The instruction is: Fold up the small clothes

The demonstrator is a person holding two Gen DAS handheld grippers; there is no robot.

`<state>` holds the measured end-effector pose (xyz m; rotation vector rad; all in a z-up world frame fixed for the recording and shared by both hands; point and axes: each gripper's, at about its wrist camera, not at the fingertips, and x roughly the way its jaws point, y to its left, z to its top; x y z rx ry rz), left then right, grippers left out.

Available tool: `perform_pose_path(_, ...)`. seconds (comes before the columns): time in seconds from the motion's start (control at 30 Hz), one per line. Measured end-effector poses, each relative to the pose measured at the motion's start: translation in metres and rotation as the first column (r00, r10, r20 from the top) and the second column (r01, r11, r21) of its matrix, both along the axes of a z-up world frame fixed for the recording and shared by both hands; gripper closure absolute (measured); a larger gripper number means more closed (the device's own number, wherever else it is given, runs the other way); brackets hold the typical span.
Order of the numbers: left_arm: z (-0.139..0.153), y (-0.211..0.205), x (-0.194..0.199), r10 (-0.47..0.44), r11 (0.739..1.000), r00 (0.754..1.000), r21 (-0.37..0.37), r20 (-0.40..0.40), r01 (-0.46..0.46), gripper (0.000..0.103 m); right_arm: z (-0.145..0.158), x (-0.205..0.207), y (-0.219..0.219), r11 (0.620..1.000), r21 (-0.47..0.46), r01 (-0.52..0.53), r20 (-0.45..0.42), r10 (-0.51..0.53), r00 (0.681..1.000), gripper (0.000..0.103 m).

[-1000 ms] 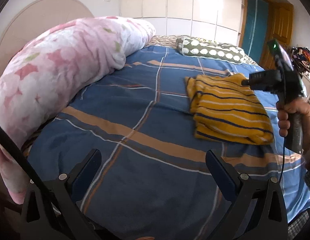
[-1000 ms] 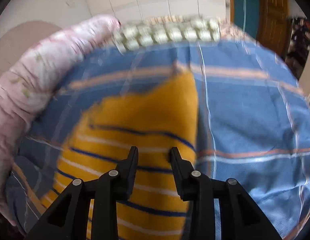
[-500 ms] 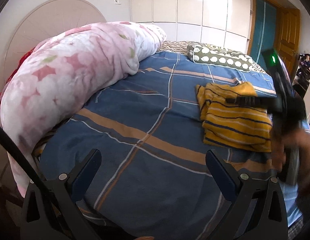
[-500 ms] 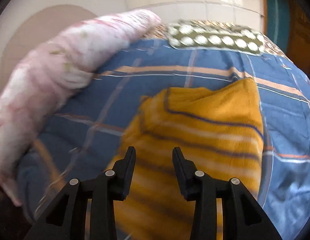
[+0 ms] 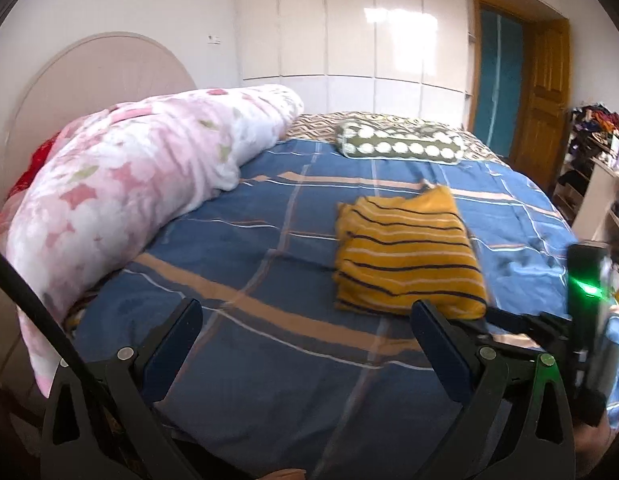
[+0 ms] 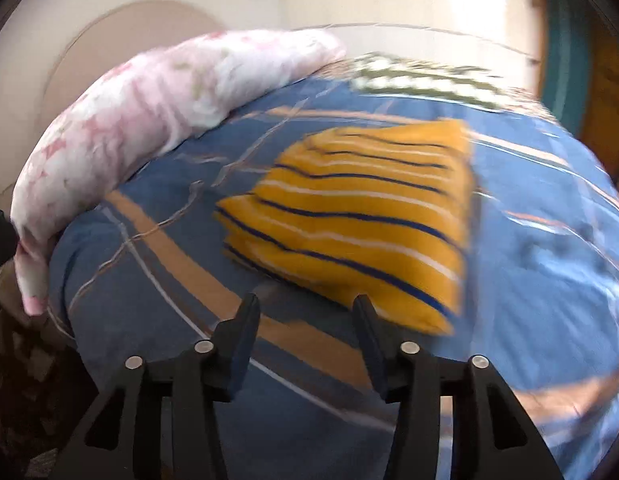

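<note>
Folded yellow striped garment (image 5: pixel 405 256) flat on blue plaid bedspread (image 5: pixel 237 272), right of centre, nothing touching it. Left gripper (image 5: pixel 305 344) spread wide, empty, above near edge of bedspread. Right gripper (image 6: pixel 305 320) parted, empty, just short of garment's near edge. Pink floral duvet (image 5: pixel 141 184) rolled along left side; green patterned pillow (image 5: pixel 401 144) beyond

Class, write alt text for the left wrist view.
A folded yellow striped top lies on a blue plaid bedspread, with the open left gripper empty in front. A pink floral duvet lies along the left, a spotted pillow behind.
</note>
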<state>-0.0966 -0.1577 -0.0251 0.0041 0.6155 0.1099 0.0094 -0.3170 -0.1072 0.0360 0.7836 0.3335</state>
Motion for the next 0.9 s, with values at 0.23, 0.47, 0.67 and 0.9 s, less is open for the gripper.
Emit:
perform_pose_path(0.23, -0.019, -0.042, 0.004, -0.031, 0.993, 0.995, 0.112, -0.099, 0.043, 0.000, 0.008, -0.021, -0.066, 0.976, -0.018, 0.215, 0.035, -0.214, 0.976, 0.041)
perform_pose_path(0.47, -0.029, -0.047, 0.005, -0.031, 0.987, 0.990, 0.153, -0.139, 0.052, 0.000, 0.002, -0.021, -0.063, 0.972, -0.044, 0.230, 0.029, -0.229, 0.973, 0.040)
perform_pose_path(0.67, -0.038, -0.047, 0.008, -0.052, 0.986, 0.985, 0.146, -0.166, 0.076, 0.000, -0.002, -0.026, -0.053, 0.969, -0.079, 0.235, 0.040, -0.232, 0.972, 0.036)
perform_pose_path(0.9, -0.051, -0.043, 0.011, -0.073, 0.991, 0.974, 0.093, -0.217, 0.095, 0.000, -0.006, -0.023, -0.054, 0.965, -0.093, 0.245, 0.027, -0.244, 0.969, 0.035)
